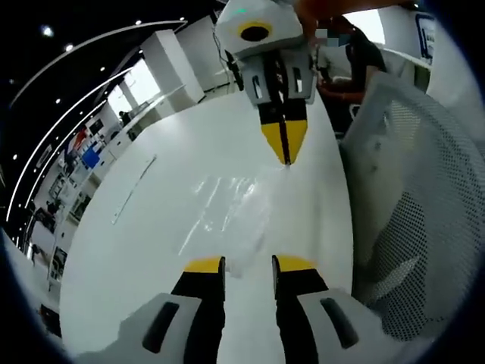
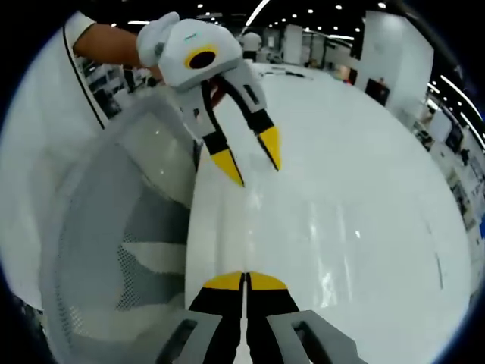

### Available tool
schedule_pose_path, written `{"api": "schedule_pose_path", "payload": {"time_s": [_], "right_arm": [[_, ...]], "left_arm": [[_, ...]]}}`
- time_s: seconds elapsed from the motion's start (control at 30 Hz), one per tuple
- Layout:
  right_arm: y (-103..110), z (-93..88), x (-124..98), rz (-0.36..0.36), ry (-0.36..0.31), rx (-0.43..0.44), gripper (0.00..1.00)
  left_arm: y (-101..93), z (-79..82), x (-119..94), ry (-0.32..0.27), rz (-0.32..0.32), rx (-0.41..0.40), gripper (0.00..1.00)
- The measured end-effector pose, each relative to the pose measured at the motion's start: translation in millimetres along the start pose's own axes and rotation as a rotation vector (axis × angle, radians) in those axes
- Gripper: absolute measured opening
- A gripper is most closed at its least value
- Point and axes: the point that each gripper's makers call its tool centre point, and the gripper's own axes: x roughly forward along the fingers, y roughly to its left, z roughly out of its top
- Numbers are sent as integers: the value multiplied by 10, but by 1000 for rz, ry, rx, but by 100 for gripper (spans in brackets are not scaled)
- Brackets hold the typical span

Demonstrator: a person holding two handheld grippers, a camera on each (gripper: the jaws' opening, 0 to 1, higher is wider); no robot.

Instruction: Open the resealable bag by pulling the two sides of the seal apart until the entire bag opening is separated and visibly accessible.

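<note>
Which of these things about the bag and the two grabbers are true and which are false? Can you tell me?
1. The clear bag lies on a white table. True.
2. The left gripper has its jaws apart. True.
3. The right gripper is wide open. False: its yellow tips are pressed together at the bag's far edge.
4. The bag is bright red. False: it is see-through.
5. A mesh chair stands beside the table. True.

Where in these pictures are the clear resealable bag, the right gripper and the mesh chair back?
resealable bag (image 1: 227, 216): left gripper view, its crinkled middle.
right gripper (image 1: 285, 152): left gripper view, tips of its closed yellow jaws.
mesh chair back (image 1: 424, 205): left gripper view, its mesh panel.
</note>
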Motion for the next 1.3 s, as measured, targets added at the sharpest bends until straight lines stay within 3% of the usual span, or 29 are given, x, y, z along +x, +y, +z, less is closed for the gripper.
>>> {"api": "schedule_pose_path", "payload": {"time_s": [0.17,0.47,0.77,1.03,1.3], "right_arm": [[-10,-3,-44,-9,9,-6,0],[-78,9,-127,-47,-24,35,0],[-107,220,-135,-68,-121,29,0],[-150,536,-69,-96,-218,10,8],[-118,758,77,-89,-253,-28,8]], "left_arm": [[-31,32,29,9,-39,23,6],[-43,79,38,12,-68,57,0],[-28,161,50,-5,-74,66,0],[-24,210,57,-14,-84,71,0],[-31,262,36,-28,-91,74,0]]}}
